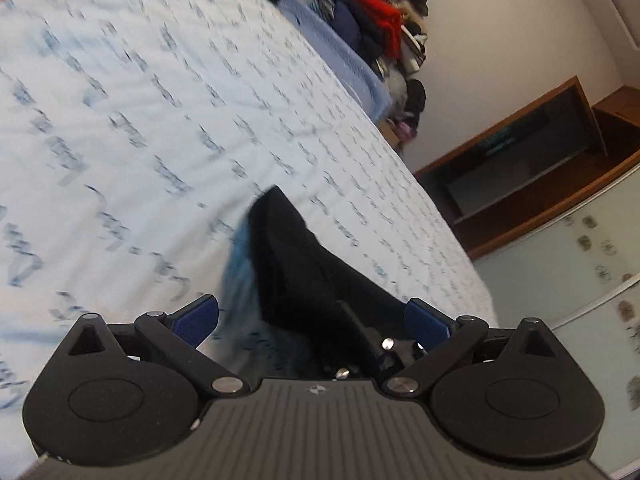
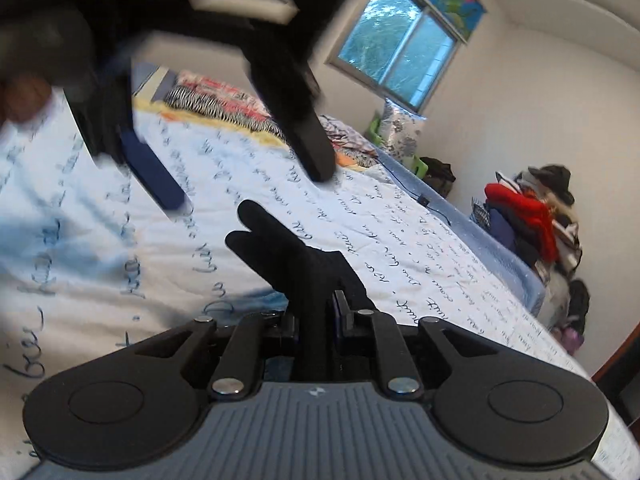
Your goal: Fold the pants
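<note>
Black pants (image 2: 280, 248) pinched between closed jaws of right gripper (image 2: 320, 308), lifted above printed bedsheet (image 2: 400, 232) for folding; left gripper (image 1: 312, 316) spread wide, fabric loose between, ready to grab

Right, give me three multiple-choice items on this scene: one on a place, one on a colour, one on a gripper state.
1. Where does the pile of clothes sit?
A. beyond the far side of the bed
B. on the pillows
C. under the window

2. What colour is the cloth in the right gripper?
A. red
B. black
C. white

3. How does the left gripper stand?
A. shut on cloth
B. open
C. out of view

Answers:
1. A, since the pile rises past the edge of the bed, against the wall.
2. B, since the fabric pinched between the right gripper's fingers is black.
3. B, since its blue pads stand wide apart.
</note>
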The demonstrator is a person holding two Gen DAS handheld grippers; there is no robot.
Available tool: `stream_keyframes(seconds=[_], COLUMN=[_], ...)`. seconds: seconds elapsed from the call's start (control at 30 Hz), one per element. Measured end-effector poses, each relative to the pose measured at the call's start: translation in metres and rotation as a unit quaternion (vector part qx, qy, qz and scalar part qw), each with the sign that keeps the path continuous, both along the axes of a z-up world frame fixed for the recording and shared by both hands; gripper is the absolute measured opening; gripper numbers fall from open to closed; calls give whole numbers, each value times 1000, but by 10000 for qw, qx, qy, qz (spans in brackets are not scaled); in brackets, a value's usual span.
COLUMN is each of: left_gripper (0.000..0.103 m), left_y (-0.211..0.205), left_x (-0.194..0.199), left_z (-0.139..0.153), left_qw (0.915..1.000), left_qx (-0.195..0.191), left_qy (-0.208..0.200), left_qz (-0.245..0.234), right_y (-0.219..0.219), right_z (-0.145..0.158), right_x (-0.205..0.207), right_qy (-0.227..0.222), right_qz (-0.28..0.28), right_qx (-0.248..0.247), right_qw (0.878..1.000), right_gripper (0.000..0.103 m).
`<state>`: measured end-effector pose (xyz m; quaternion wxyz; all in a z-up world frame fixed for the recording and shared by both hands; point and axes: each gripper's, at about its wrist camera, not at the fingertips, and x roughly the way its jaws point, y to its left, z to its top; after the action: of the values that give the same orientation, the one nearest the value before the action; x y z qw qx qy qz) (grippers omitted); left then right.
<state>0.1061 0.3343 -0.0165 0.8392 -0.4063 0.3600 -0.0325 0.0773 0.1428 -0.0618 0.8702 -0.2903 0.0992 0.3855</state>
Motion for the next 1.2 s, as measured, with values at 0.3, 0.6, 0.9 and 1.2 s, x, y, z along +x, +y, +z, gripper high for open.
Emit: stream_keyframes(seconds=[0.3,0.6,0.9,1.2], left_gripper=[40,21,17,16], left_y=[-7,-19,-88,-265], left_x=[75,73,58,52], left_z=[-39,-45,25,75], left_qw=[9952,9887,9574,9009], left_qx=[40,1073,2794,3641], left_qy=[902,941,253,-899], left_qz=[-369,-461,-692,-2185], right_y=[0,16,-125,-335], right_z=[-3,-26,33,34], right_x=[-4,-25,-10,39], right_qy=[-4,-310,1999,3804], right_qz=[34,153,-56,-2020], right_qx=[-61,-871,1326,4023], right_qw=[10000,9956,9708,8078], right_gripper=[15,28,87,87])
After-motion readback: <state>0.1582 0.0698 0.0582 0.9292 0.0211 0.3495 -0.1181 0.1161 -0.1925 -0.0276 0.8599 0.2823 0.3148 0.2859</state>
